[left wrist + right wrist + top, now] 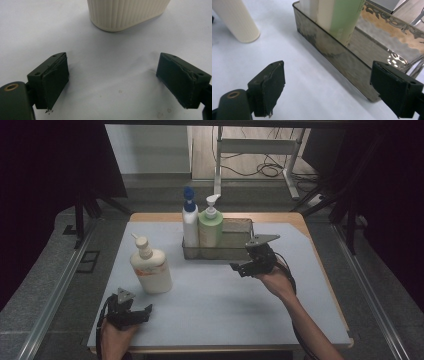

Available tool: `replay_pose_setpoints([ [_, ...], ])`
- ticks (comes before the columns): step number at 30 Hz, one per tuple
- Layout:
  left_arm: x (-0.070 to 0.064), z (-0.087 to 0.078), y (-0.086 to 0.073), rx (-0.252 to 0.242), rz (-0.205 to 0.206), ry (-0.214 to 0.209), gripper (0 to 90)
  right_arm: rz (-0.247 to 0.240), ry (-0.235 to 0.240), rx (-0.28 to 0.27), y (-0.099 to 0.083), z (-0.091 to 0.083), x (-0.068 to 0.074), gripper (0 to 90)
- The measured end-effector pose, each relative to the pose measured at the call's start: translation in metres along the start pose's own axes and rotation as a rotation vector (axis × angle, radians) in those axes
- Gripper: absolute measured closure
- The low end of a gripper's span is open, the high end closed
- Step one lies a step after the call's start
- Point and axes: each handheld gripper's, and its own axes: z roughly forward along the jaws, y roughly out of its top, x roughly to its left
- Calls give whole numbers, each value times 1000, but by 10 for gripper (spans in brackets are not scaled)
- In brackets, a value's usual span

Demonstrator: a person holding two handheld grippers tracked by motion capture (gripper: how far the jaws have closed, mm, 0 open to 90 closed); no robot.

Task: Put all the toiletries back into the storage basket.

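Pale blue table mat [220,300], perhaps plastic, under both gaping tongs; dim room.

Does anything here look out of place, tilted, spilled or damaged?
Mostly tidy: no spill, and all bottles stand upright. The cream pump bottle stands alone on the table, outside the metal tray that holds the other two. The pads of the left gripper look frayed at their edges.
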Motion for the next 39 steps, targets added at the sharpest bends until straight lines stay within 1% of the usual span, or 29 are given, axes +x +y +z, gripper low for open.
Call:
replay_pose_setpoints([
  [8, 0, 0, 0, -1, -2, -2, 107, -11, -15, 12, -15, -9, 7, 57],
  [12, 0, 0, 0, 0, -3, -3, 107, -28, -29, 27, -22, -13, 12, 23],
  [20, 0, 0, 0, 1, -4, -3, 107, -30, -40, 38, -37, -25, 18, 0],
  [22, 0, 0, 0, 1, -1, -1, 107, -16, -47, 30, -43, -29, 18, 0],
  [25, 0, 0, 0, 1, 1, -1, 107, 10, -43, 24, -52, -34, 16, 0],
  [28, 0, 0, 0, 2, -4, -2, 108, 13, -58, 29, -62, -37, 14, 0],
  [31, 0, 0, 0, 0, -6, -3, 110, 29, -65, 22, -71, -40, 13, 0],
  [34, 0, 0, 0, 1, -6, -2, 111, 32, -82, 18, -80, -42, 14, 0],
  [37, 0, -1, 0, 0, -8, -1, 120, 47, -88, 13, -88, -43, 15, 0],
  [39, 0, -1, 1, 1, -7, 0, 124, 44, -86, 20, -92, -43, 15, 0],
])
